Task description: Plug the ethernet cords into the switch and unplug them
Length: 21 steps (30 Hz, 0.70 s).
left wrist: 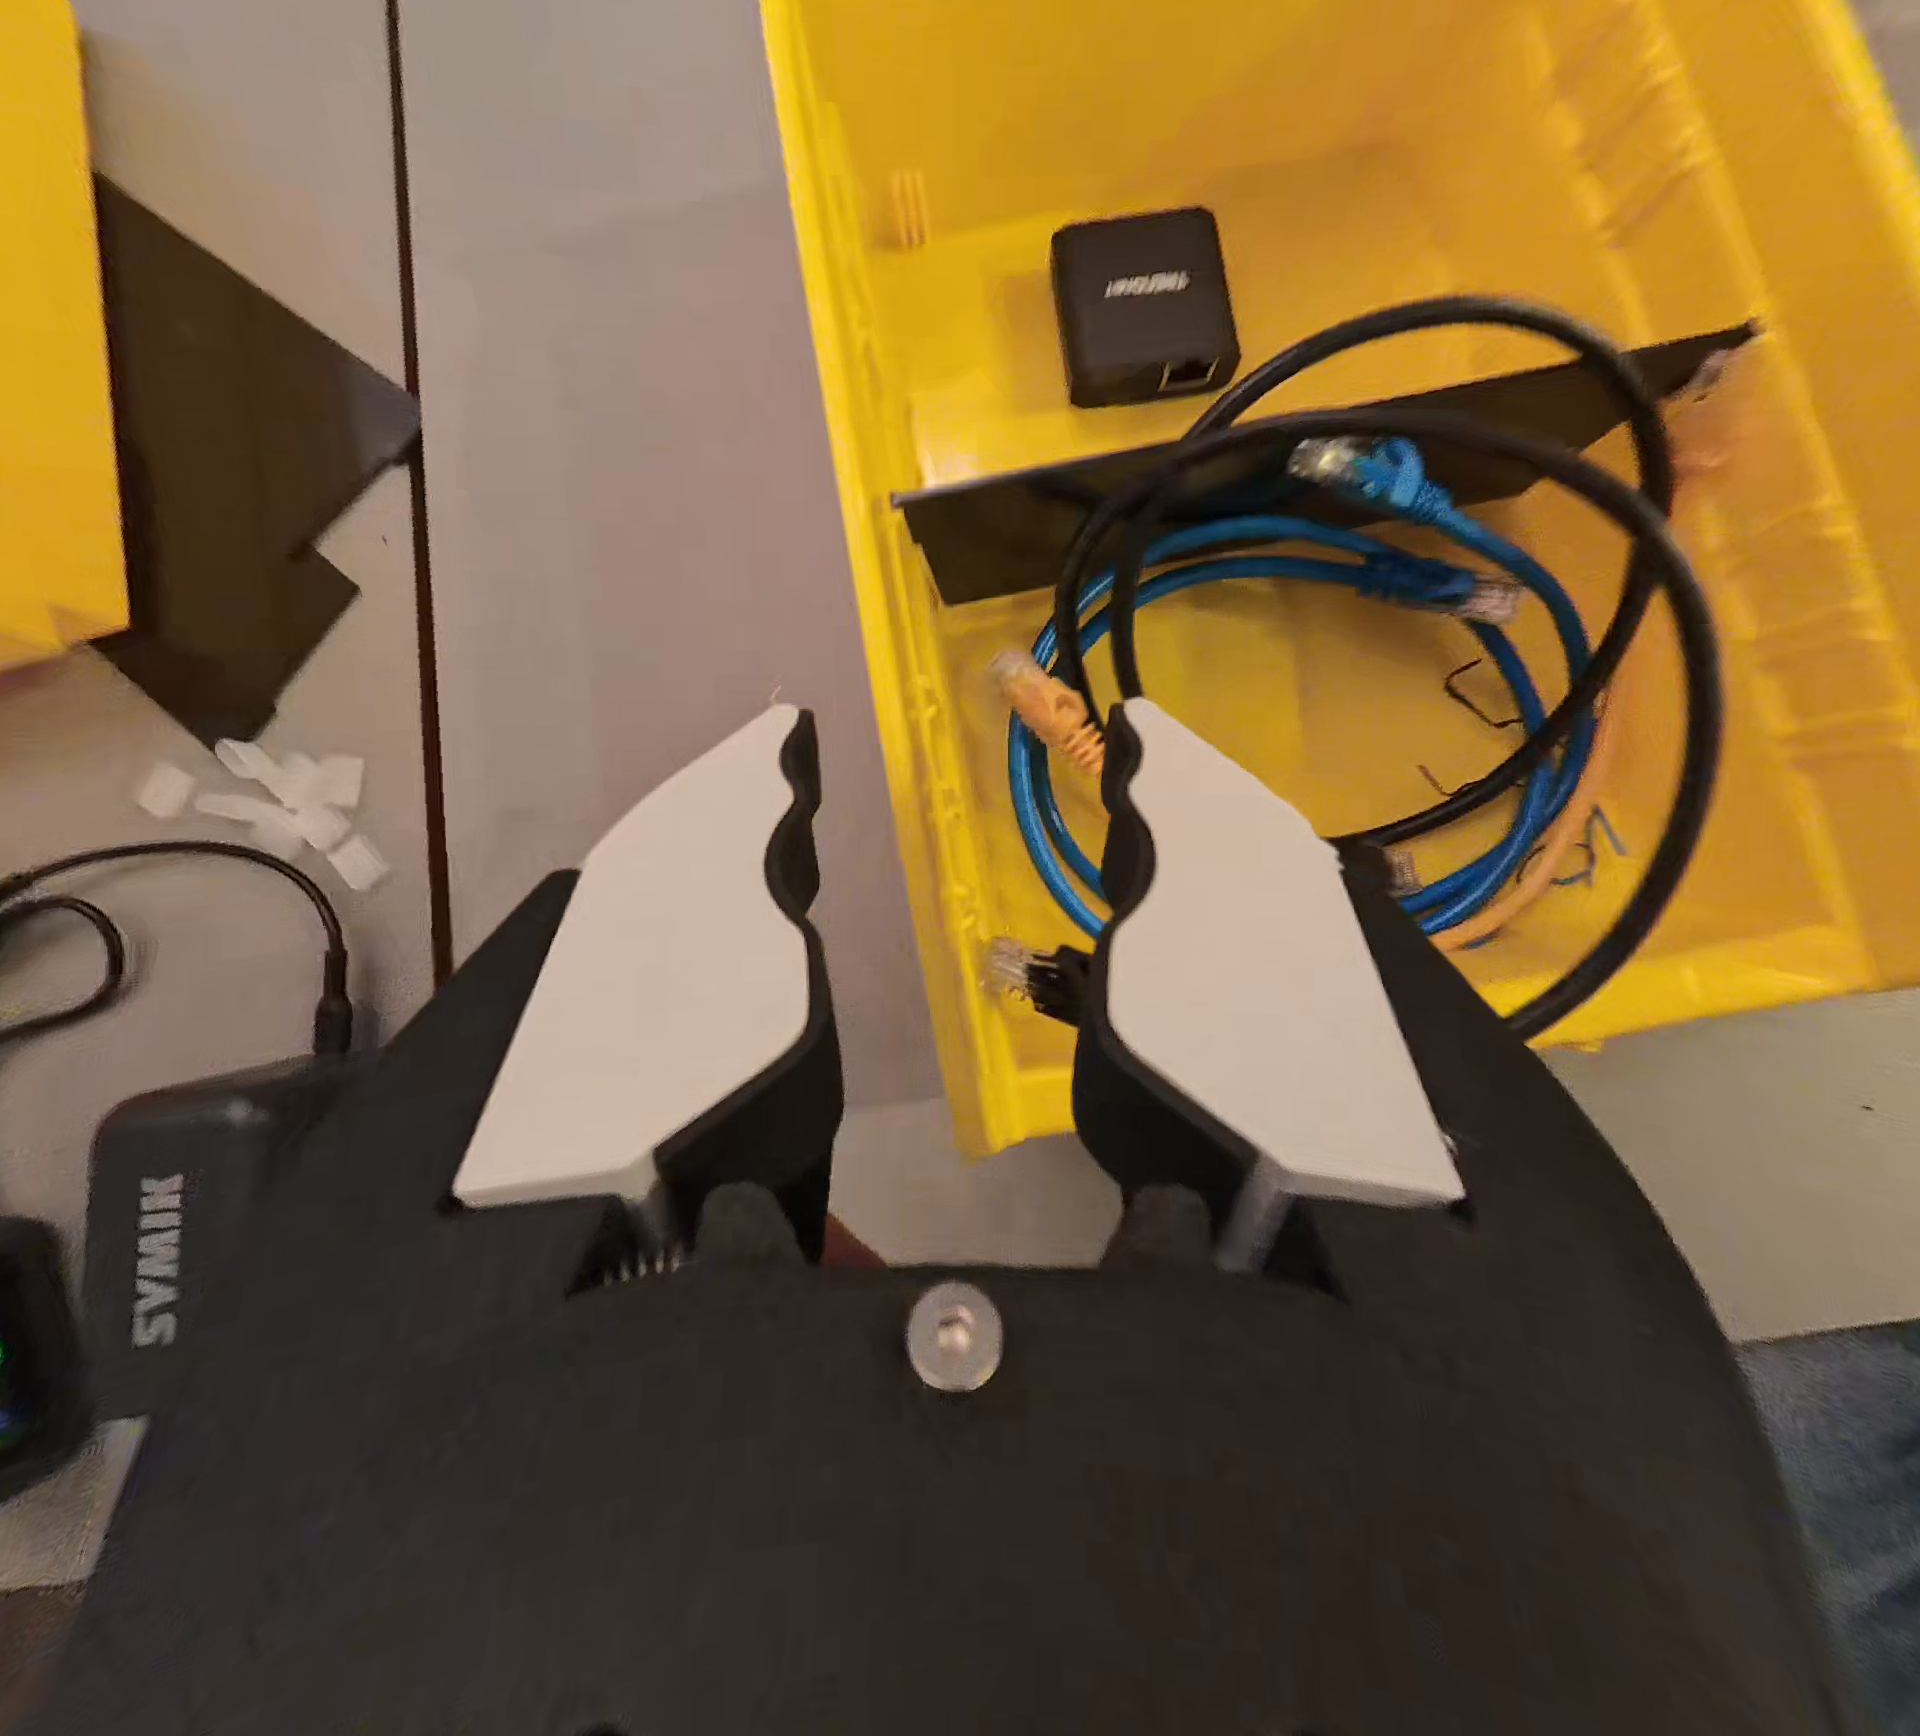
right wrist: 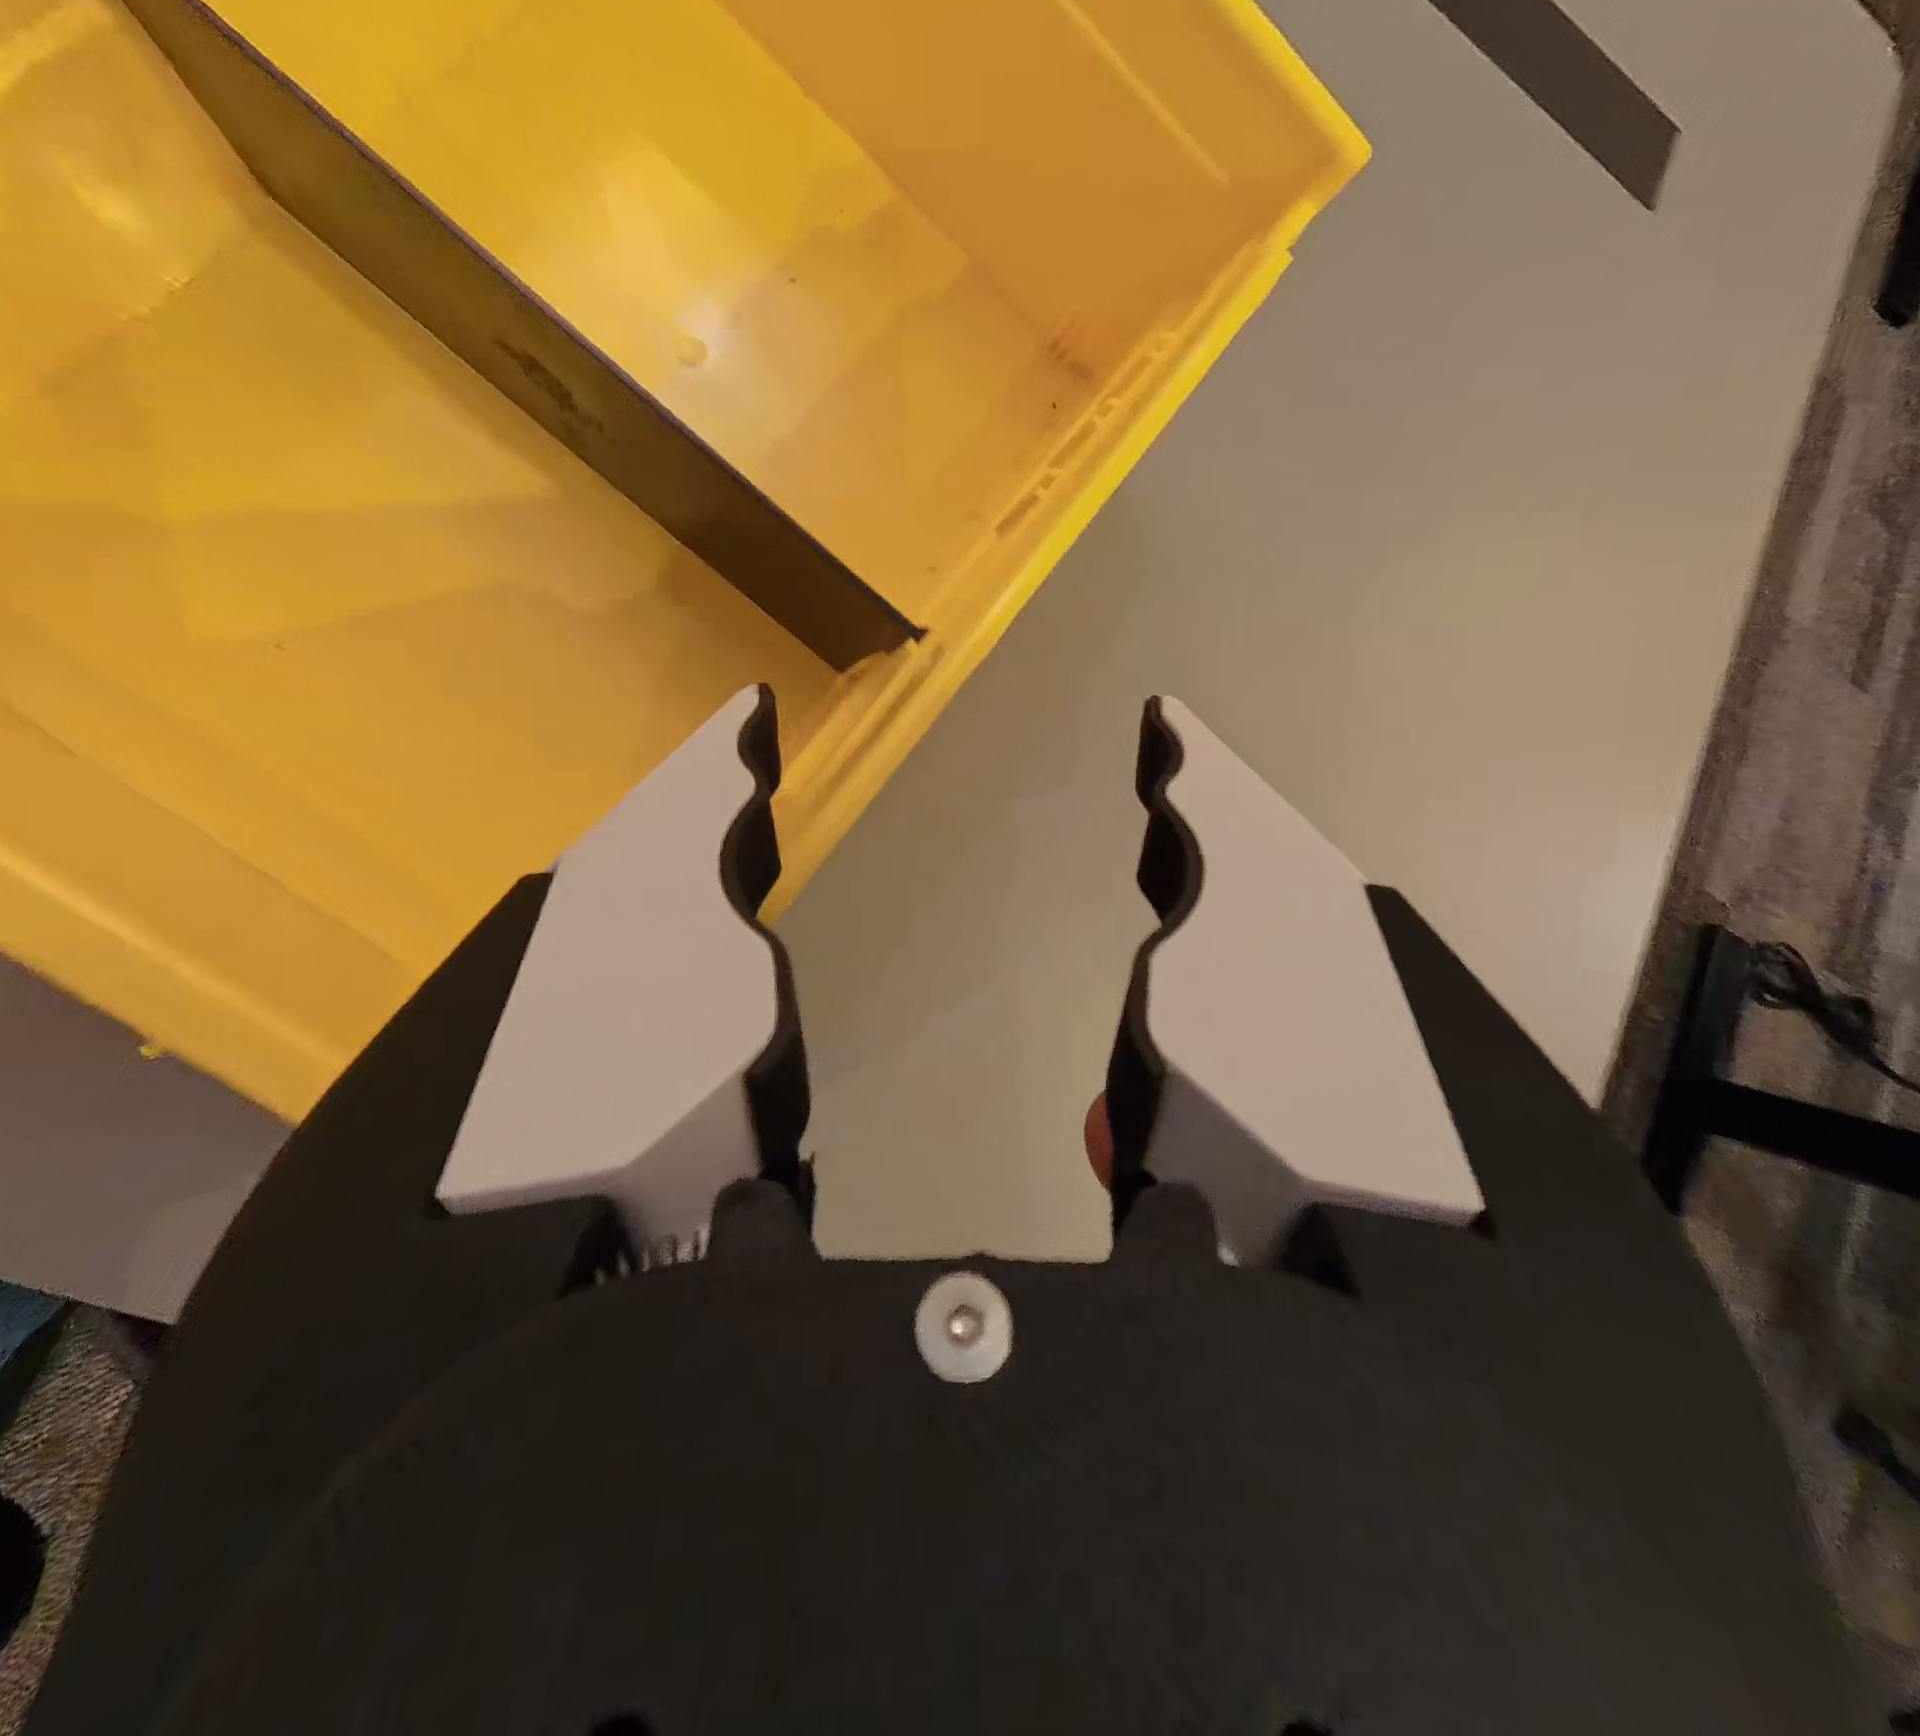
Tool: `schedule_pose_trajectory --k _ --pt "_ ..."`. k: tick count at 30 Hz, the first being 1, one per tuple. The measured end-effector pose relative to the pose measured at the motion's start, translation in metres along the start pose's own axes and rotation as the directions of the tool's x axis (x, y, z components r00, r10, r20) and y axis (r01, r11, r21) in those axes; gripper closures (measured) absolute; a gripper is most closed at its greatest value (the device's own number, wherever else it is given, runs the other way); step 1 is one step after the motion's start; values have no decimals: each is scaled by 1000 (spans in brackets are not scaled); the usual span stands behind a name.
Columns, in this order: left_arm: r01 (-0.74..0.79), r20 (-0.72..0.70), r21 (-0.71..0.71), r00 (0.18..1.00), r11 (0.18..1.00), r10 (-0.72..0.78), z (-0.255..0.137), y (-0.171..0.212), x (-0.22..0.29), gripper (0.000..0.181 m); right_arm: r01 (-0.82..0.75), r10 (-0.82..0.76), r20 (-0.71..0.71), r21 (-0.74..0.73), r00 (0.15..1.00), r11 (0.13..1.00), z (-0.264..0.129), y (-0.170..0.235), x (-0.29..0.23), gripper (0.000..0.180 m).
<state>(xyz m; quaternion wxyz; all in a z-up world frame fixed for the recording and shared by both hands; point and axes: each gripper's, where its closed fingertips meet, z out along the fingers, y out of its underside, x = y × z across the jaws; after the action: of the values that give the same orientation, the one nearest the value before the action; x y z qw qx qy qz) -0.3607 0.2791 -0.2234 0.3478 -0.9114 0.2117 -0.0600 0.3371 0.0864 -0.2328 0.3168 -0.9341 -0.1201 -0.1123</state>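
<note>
In the left wrist view a yellow bin (left wrist: pixel 1714 252) holds a small black switch (left wrist: pixel 1143 304) in its far compartment, one port facing me. Behind a black divider (left wrist: pixel 1039 502), the near compartment holds coiled cords: a black one (left wrist: pixel 1652 606), a blue one (left wrist: pixel 1049 813) and an orange one (left wrist: pixel 1060 720). My left gripper (left wrist: pixel 961 725) is open and empty above the bin's left wall, next to the orange plug. My right gripper (right wrist: pixel 956 710) is open and empty above the corner of a yellow bin (right wrist: pixel 1195 356) with a black divider (right wrist: pixel 416 273); its compartments show nothing inside.
On the grey table (left wrist: pixel 603 336), left of the bin, lie a second yellow box (left wrist: pixel 42 336), a black sheet (left wrist: pixel 229 460), small white plastic bits (left wrist: pixel 281 803) and a black device with cable (left wrist: pixel 156 1271). The right wrist view shows the table's right edge (right wrist: pixel 1766 543) and carpet.
</note>
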Motion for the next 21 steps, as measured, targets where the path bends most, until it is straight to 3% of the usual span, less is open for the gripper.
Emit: schedule_pose_trajectory --k 4,7,14,21 --pt "-23 34 -66 999 998 25 22 18 -6 139 -55 53 50 40 997 998 -13 -2 -18 114" --pt "-44 69 -101 996 994 51 35 28 -10 168 -86 86 54 6 995 996 -14 5 -24 120" --pt "45 4 -34 999 998 -45 33 28 -11 177 -45 46 46 -25 998 999 -3 -1 -42 105" --pt "63 12 -23 998 998 -63 23 40 -26 176 -22 5 -99 -172 995 985 19 37 -14 133"
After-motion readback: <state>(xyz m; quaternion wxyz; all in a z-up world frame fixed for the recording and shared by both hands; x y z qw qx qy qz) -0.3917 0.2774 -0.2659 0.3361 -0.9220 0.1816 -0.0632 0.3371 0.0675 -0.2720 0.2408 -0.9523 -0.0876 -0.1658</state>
